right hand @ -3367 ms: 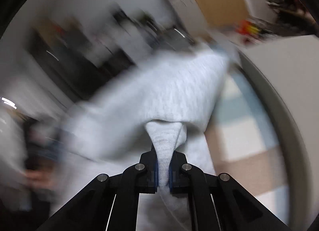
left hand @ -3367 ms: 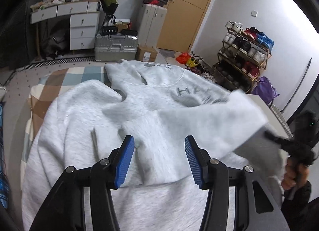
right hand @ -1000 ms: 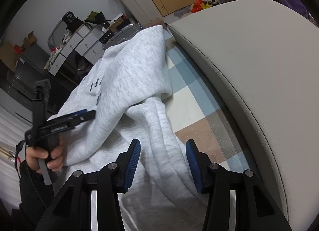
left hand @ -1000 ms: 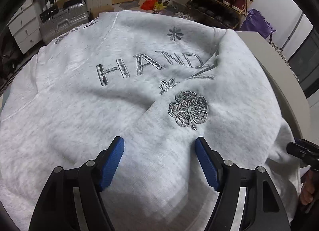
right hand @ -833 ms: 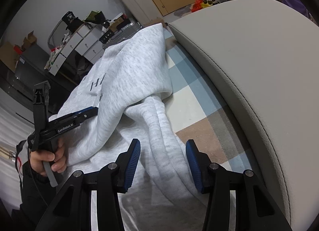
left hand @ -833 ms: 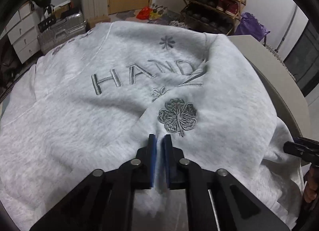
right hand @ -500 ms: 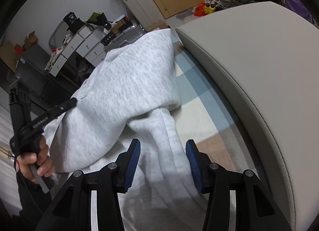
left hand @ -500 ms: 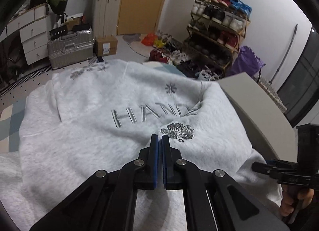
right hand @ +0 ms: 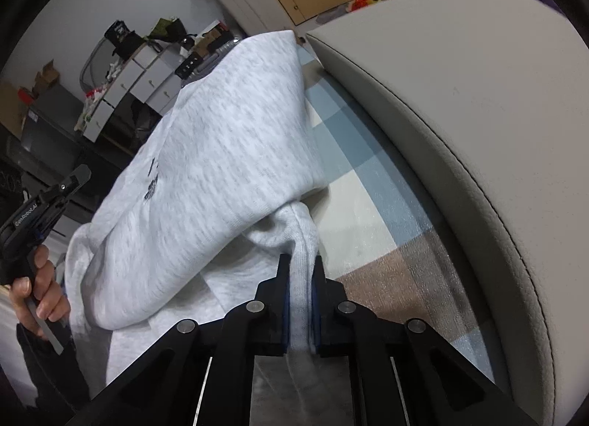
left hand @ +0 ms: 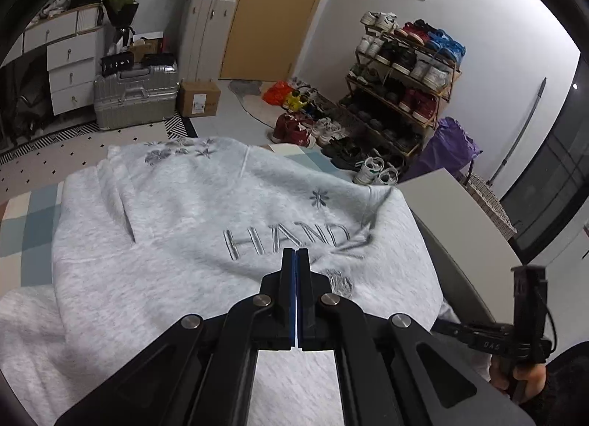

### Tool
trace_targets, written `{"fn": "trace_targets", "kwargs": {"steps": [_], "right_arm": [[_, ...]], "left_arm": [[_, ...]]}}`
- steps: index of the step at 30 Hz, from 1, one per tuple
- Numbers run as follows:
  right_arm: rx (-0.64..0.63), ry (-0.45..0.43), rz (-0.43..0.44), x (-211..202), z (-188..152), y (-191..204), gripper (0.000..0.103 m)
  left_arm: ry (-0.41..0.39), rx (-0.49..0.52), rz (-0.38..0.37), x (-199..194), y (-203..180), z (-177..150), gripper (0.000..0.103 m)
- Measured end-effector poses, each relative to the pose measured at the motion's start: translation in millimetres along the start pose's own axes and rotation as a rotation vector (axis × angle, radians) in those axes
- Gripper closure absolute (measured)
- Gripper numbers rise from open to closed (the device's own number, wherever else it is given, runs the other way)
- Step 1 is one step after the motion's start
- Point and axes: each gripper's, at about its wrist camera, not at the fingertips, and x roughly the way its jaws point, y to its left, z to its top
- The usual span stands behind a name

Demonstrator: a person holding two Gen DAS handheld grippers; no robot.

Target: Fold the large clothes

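1. Sweatshirt [left hand: 191, 242]: spread on the checked bed cover [right hand: 353, 183], just ahead of and under both tongs.
2. Left tongs [left hand: 296, 260]: a second ago wide over the cloth, now clamped fully together; cloth between the pads not discernible.
3. Right tongs [right hand: 301, 279]: earlier apart, now closing onto a bunched sleeve [right hand: 303, 242].
4. Likely meaning: grips taken, next fold ready to lift.
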Motion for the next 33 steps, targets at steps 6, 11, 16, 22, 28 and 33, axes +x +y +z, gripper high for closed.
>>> {"fn": "trace_targets", "kwargs": {"steps": [6,11,16,22,28,33], "right_arm": [[0.061,-0.133,0.042,-40,5,2,0.071],[0.056,-0.063,0.219,-36,10,24,0.060],[0.154,0.100,0.272,29,19,36,0.059],[0.273,0.071,0.371,43,38,49,0.096],[0.149,-0.026,0.358,17,45,73,0.091],[0.134,0.111,0.212,34,10,62,0.081]], "left_arm": [[0.071,0.029,-0.013,11,-13,-11,0.103],[0.108,0.043,-0.019,14,-18,-17,0.079],[0.111,0.017,-0.004,4,-15,-24,0.066],[0.074,-0.002,0.066,-36,7,-38,0.066],[-0.015,-0.101,0.158,-95,47,-64,0.066],[-0.071,-0.149,0.243,-138,63,-100,0.065]]}}
